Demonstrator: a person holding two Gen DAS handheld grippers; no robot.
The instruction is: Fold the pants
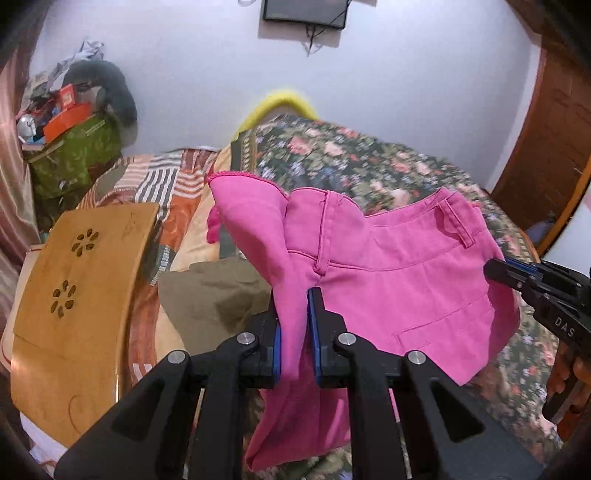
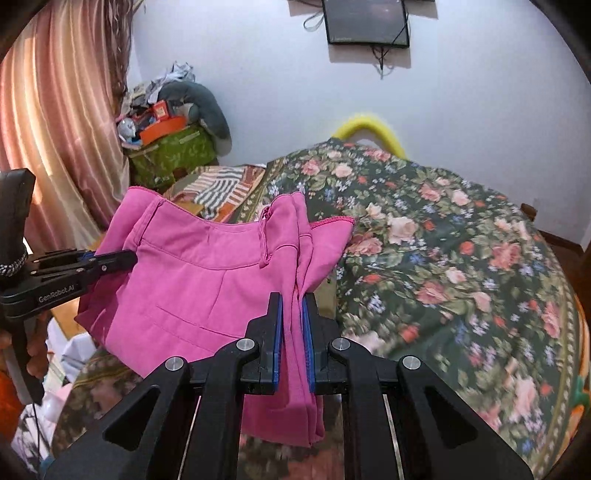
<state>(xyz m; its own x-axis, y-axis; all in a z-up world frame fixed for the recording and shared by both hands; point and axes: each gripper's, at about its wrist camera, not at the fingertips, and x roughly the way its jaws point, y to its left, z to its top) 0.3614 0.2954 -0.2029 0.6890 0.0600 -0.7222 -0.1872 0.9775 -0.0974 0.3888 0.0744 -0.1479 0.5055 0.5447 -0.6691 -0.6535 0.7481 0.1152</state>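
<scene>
In the left wrist view, the left tool (image 1: 294,325) is pinching a bunched edge of the one pair of pink pants (image 1: 388,280), its two blue pads pressed against the cloth at 6 o'clock. The right tool (image 1: 496,272) comes in from 3 o'clock and bites the far side of the waistband, so the pants hang spread between the two tools above the floral bed (image 1: 369,158); holding both ends up most likely lets the fabric drop straight before it is laid down for folding. One wooden lap tray (image 1: 81,280) sits at 9 o'clock, and one olive cloth (image 1: 210,295) lies just beside the left tool. In the right wrist view, the right tool (image 2: 292,325) is clamped on a gathered strip of the same pants (image 2: 192,280) at 6 o'clock, while the left tool (image 2: 122,260) reaches in from 9 o'clock and grips the opposite waistband edge. The bed (image 2: 461,258) fills the 3 o'clock side and is bare there, a likely landing place. Counted: two tools, one pair of pants, one screen (image 2: 367,22) on the wall at 12 o'clock.
</scene>
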